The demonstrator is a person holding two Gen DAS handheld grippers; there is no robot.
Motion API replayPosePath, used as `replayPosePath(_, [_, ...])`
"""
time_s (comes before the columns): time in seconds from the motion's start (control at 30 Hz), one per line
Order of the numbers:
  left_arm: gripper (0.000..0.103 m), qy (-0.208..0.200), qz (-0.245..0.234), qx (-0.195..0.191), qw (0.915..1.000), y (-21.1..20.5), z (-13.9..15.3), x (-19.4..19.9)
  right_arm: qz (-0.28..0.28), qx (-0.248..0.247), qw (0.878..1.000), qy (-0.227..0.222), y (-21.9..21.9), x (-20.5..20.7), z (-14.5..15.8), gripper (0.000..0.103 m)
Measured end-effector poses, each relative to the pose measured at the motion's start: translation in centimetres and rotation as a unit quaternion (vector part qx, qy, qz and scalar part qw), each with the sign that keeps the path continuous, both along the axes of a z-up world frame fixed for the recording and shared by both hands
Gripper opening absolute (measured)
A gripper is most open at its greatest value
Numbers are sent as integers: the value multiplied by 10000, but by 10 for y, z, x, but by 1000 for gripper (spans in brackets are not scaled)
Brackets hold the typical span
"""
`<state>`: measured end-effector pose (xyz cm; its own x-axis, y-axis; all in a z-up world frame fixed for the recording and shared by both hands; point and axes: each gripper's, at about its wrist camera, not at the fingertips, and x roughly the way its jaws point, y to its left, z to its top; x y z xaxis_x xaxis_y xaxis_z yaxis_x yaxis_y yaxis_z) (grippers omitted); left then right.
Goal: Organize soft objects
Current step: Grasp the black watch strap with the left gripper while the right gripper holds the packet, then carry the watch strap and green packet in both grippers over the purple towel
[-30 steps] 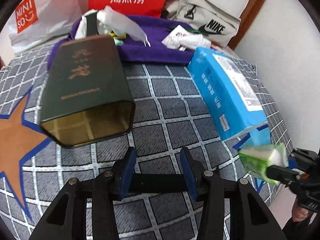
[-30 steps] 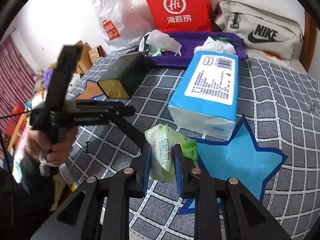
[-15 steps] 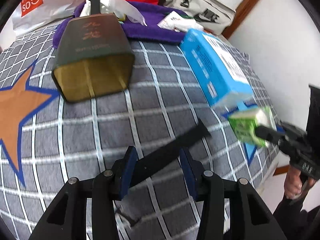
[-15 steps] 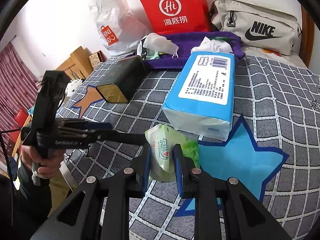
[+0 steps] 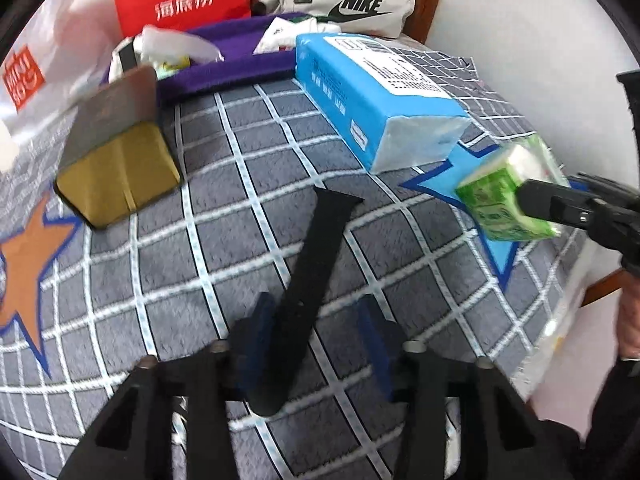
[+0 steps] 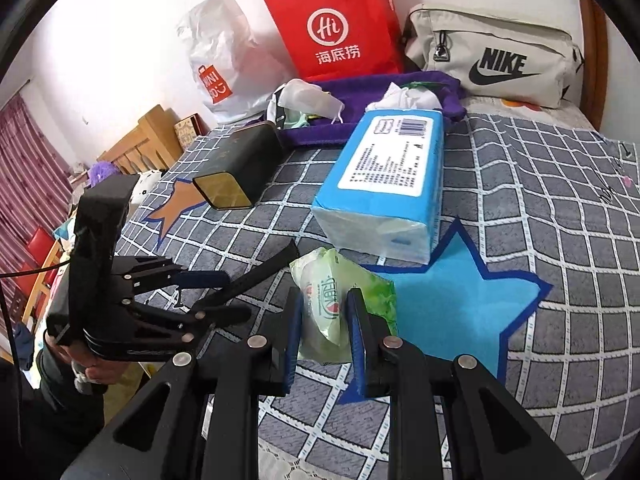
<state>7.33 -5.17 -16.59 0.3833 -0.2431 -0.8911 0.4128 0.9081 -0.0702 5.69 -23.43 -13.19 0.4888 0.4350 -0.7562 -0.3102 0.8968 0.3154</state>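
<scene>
The right tongs [image 6: 324,312] are clamped on a green pack of wipes [image 6: 340,300], holding it just above the grey checked bedspread [image 6: 540,200], near the blue star patch [image 6: 452,304]. The left tongs [image 5: 316,320] have just been closing; a black strap [image 5: 308,288] runs between their pads, resting against the left pad [image 5: 260,320] with a gap to the other, so they are not clamped. A blue tissue pack [image 6: 388,184] lies just beyond the wipes. A dark box [image 6: 236,168] lies on its side further left, and a purple cloth [image 6: 320,132] lies behind, in front of a red bag [image 6: 336,28].
</scene>
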Motion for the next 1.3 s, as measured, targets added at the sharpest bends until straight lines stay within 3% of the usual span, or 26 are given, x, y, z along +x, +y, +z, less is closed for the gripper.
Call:
replayPosePath(0.03, [22, -40, 57, 0, 10000, 1, 1, 2, -19, -5, 10000, 9, -1, -1, -1, 22])
replayPosePath(0.07, [22, -19, 65, -72, 10000, 2, 1, 4, -37, -8, 10000, 18, -2, -1, -1, 22])
replayPosePath(0.2, [22, 35, 54, -228, 9997, 4, 1, 9, -101, 8, 9999, 33, -7, -1, -2, 22])
replayPosePath(0.3, [30, 74, 16, -330, 9994, 0, -1, 13, -117, 21, 9999, 46, -8, 0, -3, 22])
replayPosePath(0.43, [30, -195, -61, -79, 9998, -15, -4, 16, -98, 39, 9999, 102, -7, 3, -8, 22])
replayPosePath(0.57, [21, -368, -23, 89, 9993, -21, -3, 13, -94, 72, 9999, 102, -5, 5, -9, 22])
replayPosePath(0.77, [20, -164, 379, -235, 9989, 0, 3, 17, -122, 86, 9999, 18, -5, 5, 0, 22])
replayPosePath(1.0, [20, -233, 707, -615, 9953, 30, 26, 14, -79, 45, 9998, -159, 1, 10, 20, 22])
replayPosePath(1.3, [20, -512, 941, -612, 9924, 52, 54, 17, -4, -19, 9995, -318, 9, 24, 44, 22])
